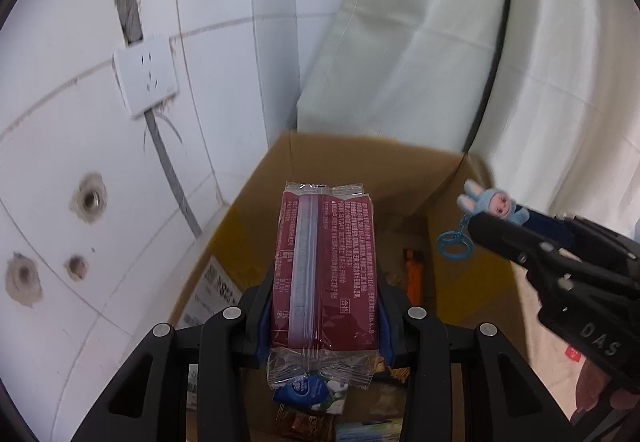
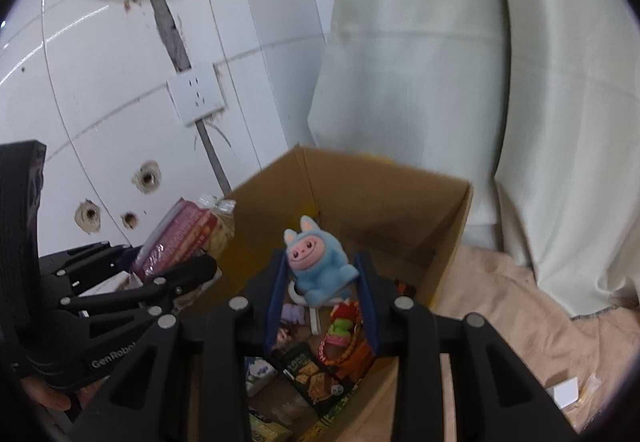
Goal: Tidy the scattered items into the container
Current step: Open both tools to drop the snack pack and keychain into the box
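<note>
"DAS" stands on the right gripper [image 1: 480, 228]; "GenRobot", cut off, on the left gripper [image 2: 176, 262]. The wrapper's [image 1: 326, 270] print is too small to read.

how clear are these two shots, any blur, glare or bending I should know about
Left wrist view: fisheye bends the wall tiles; red snack packet sharp with mild wrapper sheen, cardboard box rim slightly smeared. Right wrist view: softer overall, blue plush keychain fairly clear, curtain blurred, light streaks on tiles.
</note>
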